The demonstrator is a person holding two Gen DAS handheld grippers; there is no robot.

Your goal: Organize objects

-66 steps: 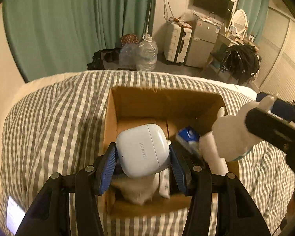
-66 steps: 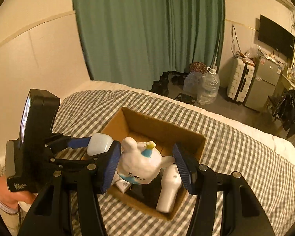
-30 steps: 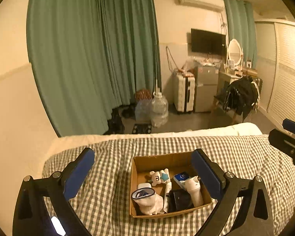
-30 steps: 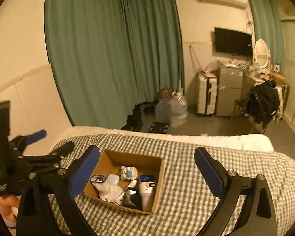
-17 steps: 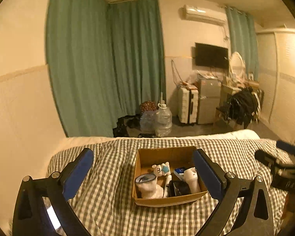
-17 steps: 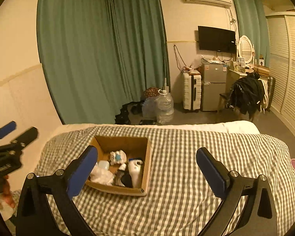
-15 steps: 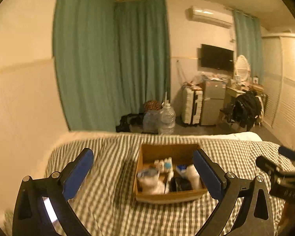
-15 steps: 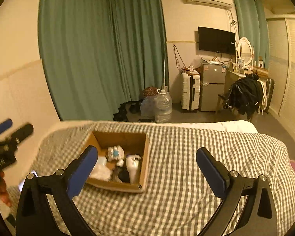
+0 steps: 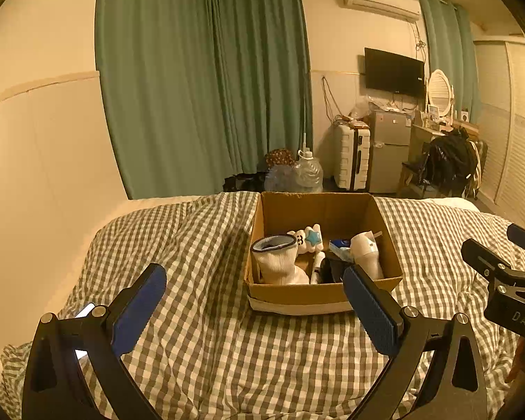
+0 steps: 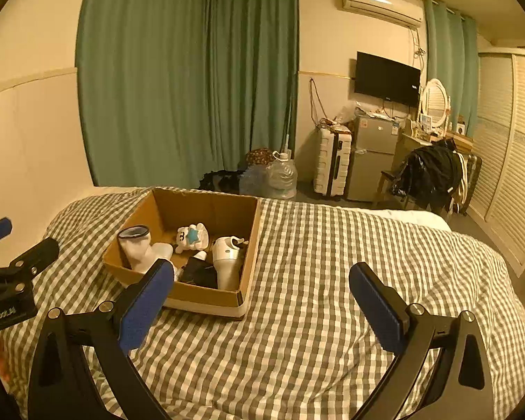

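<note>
A brown cardboard box [image 9: 308,295] [image 10: 206,299] sits on the checked bedcover. Inside it lie a white sock [image 9: 274,259] [image 10: 134,245], a white bear toy with a blue star [image 9: 308,238] [image 10: 192,236], a white bottle [image 9: 365,250] [image 10: 227,257], a blue and white packet [image 9: 339,245] and a dark item [image 10: 201,273]. My left gripper [image 9: 255,304] is open and empty, held back from the box's near side. My right gripper [image 10: 262,297] is open and empty too, to the right of the box. Each gripper shows at the edge of the other's view.
The checked bedcover [image 9: 199,266] [image 10: 350,245] spreads all round the box. A phone [image 9: 84,313] lies at the bed's left edge. Beyond the bed are green curtains [image 9: 206,87], water jugs [image 9: 308,175], a white suitcase [image 9: 351,159], a small fridge [image 9: 388,150] and a chair with dark clothes [image 10: 427,171].
Both grippers let go of the earbud case and the bear toy over the box, opened wide, then drew back and up. In the last half second the views settled lower and nearer.
</note>
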